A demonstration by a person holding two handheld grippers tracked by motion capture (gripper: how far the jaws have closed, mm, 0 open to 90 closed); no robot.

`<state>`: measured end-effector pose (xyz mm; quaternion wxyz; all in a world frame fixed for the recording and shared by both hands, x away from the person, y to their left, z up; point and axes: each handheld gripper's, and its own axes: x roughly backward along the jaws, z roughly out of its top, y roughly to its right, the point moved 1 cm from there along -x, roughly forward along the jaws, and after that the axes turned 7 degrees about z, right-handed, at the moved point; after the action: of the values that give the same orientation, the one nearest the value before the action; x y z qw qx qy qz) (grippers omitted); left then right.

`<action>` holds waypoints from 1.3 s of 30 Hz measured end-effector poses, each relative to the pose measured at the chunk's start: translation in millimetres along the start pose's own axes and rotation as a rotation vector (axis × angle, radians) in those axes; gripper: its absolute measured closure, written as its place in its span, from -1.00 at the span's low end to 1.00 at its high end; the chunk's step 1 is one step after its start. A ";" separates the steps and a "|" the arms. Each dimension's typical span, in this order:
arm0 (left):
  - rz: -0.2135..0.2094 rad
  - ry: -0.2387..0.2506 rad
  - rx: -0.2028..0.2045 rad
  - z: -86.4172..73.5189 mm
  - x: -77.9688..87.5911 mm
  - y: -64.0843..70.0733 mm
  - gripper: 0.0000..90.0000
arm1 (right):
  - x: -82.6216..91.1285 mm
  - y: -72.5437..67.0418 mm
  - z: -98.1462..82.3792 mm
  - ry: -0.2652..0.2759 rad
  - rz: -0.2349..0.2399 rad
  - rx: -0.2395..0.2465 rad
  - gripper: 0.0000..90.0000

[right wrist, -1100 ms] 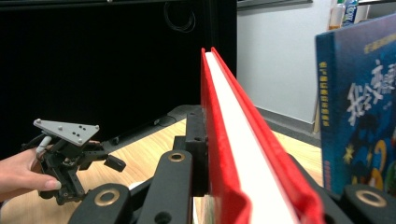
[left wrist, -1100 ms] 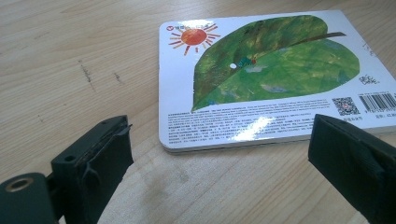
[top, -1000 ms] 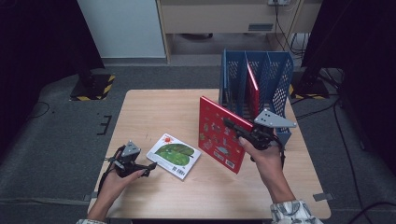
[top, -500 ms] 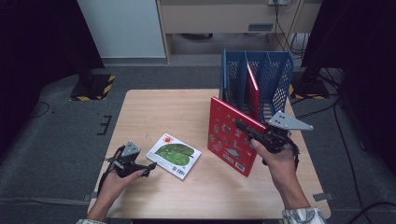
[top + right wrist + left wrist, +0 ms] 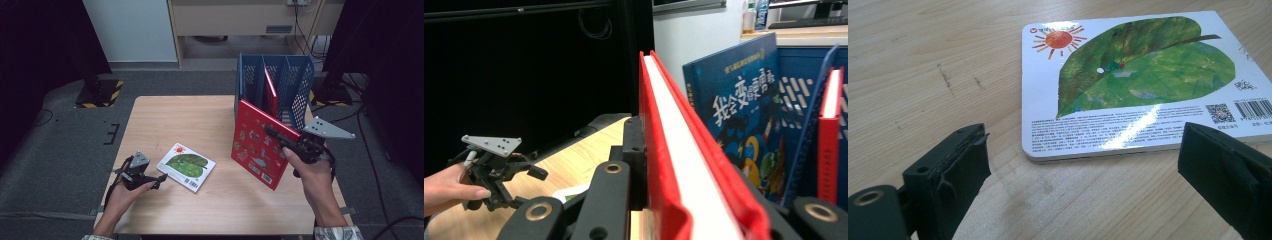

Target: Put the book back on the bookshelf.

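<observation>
Leaf book point(image 5: 186, 166) on table point(image 5: 175, 115), rack point(image 5: 275, 82) behind

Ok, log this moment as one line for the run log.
right gripper: shut on red book, upright by blue rack | left gripper: open beside leaf book

Your left gripper point(image 5: 159, 178) is black with a small grey three-cornered plate on top and a dark cable trailing at 7 o'clock. Your right gripper point(image 5: 270, 131) is black too, with brass-ringed screw holes and a larger grey plate. Your sleeves point(image 5: 336, 233) are pale and patterned.
</observation>
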<state>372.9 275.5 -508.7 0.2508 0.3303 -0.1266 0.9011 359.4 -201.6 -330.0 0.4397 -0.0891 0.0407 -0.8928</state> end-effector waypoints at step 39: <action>0.001 -0.005 -0.003 -1.0 -1.3 1.4 -0.88 | 49.1 32.9 36.4 0.007 -0.201 -0.004 0.77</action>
<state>372.5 274.2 -510.3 0.2505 0.3322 -0.1286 0.9002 362.7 -260.3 -293.2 0.3476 -0.0906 0.0347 -0.9326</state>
